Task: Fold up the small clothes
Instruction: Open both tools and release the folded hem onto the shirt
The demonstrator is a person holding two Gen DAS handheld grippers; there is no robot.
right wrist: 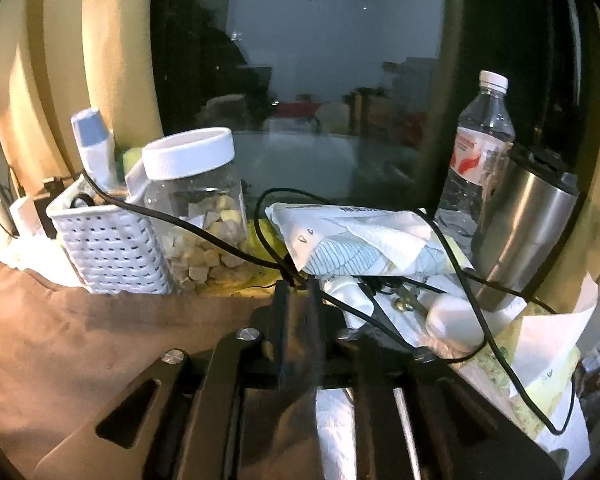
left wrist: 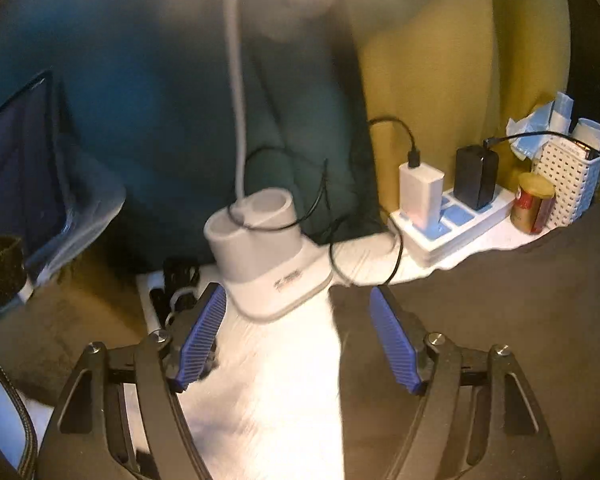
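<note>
Left gripper [left wrist: 298,296] is hanging wide open over the table [left wrist: 276,380], its blue pads [left wrist: 202,336] standing well apart with nothing between them. Beneath it the white tabletop is glaring under strong light, and the brown cloth [left wrist: 480,300] is lying spread over the right part of the table, its edge running just under the right-hand pad. Just beyond the fingertips a white lamp base [left wrist: 260,240] is sitting with a black cable looping around it. Further right a power strip [left wrist: 452,224] is carrying a white charger [left wrist: 420,192] and a black charger [left wrist: 476,180], with a gold can [left wrist: 532,208] and a white basket [left wrist: 568,184] beside it. A dark screen [left wrist: 20,160] is leaning at the far left.

Right gripper [right wrist: 298,300] is pointing at the clutter along the table's back edge. Its dark fingers are showing close together and blurred, so I cannot tell whether they are parted or pinching anything. The cloth [right wrist: 80,340] is lying flat to its left, reaching up to the basket [right wrist: 108,248]. A jar [right wrist: 196,200] with a white lid is standing just beside the basket. Ahead of the fingertips a tissue pack [right wrist: 360,240] is lying crumpled, with a cable [right wrist: 460,272] draping over it. A water bottle [right wrist: 480,140] and a steel tumbler [right wrist: 528,224] are standing upright at the right, side by side, before a dark window [right wrist: 320,80].
</note>
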